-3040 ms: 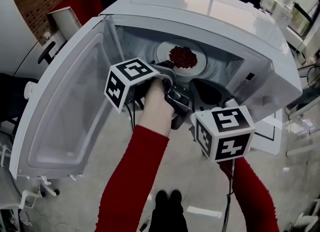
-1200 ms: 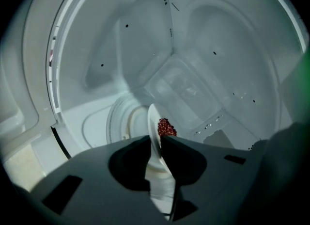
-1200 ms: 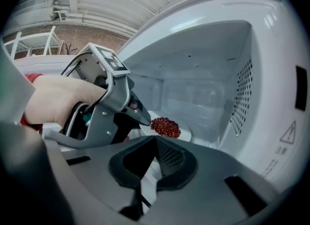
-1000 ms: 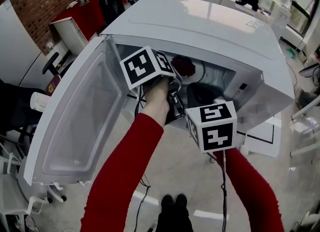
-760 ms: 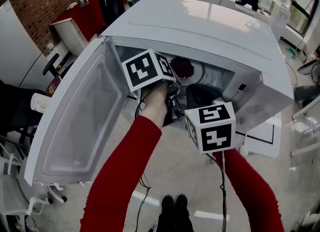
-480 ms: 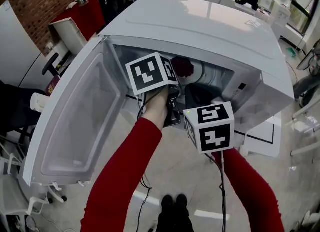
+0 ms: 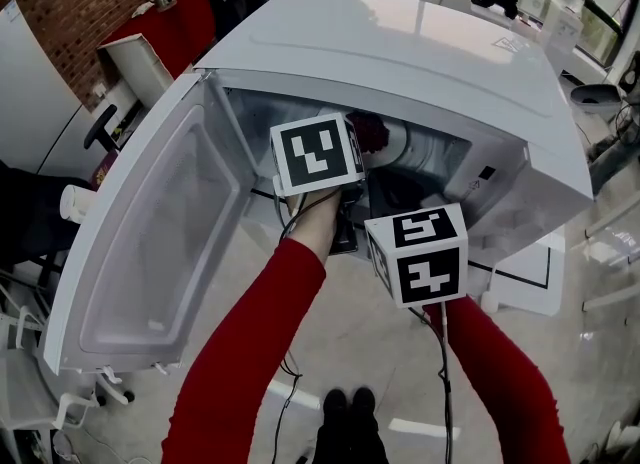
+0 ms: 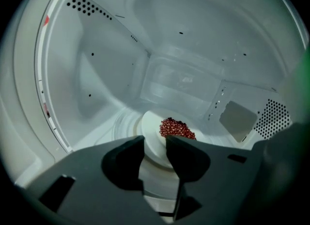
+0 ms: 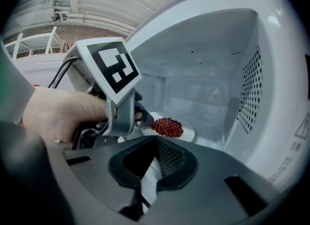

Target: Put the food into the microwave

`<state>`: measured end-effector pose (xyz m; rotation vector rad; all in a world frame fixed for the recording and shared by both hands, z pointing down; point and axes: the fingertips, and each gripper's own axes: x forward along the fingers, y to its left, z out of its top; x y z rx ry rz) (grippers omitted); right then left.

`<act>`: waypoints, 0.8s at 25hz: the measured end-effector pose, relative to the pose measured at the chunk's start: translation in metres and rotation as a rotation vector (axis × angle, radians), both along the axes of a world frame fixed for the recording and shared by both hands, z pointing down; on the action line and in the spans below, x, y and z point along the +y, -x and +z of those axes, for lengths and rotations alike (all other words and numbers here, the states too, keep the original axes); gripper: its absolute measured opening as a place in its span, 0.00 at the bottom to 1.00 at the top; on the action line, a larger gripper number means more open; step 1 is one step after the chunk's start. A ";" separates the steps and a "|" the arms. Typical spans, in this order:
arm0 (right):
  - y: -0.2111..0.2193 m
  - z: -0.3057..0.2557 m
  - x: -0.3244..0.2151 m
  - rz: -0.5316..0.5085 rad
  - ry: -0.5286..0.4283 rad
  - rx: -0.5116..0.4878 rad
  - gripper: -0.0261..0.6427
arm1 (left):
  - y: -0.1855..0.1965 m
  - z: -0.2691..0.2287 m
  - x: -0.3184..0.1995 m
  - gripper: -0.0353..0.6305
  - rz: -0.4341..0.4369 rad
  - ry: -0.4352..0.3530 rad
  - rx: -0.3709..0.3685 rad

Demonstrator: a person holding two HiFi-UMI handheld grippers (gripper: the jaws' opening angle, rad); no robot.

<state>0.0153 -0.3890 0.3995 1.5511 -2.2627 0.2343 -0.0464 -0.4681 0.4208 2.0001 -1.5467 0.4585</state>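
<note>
Left gripper view: your left gripper (image 8: 155, 140) is opening its jaws around the plate (image 8: 150, 125) rim, with the food (image 8: 177, 128) lying just beyond. Your right gripper (image 9: 155, 140) is sitting with its jaws together, empty.

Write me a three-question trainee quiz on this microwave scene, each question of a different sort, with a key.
1. True or false: the microwave door stands open.
2. The red food lies on: A) a white plate inside the oven; B) a metal tray on the floor; C) the top of the oven.
3. Which gripper has its fingers shut with nothing between them?

Key: 1 true; 2 A; 3 the right gripper.
</note>
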 end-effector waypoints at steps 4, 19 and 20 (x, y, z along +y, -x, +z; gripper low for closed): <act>0.000 0.000 -0.001 -0.003 0.000 -0.003 0.06 | -0.004 -0.004 -0.004 0.27 0.015 -0.052 -0.059; 0.006 -0.011 0.002 -0.043 -0.011 -0.043 0.06 | 0.017 -0.033 0.004 0.27 0.031 -0.158 -0.094; 0.008 -0.016 0.004 -0.056 -0.016 -0.054 0.06 | 0.014 -0.040 0.007 0.25 0.055 -0.182 -0.071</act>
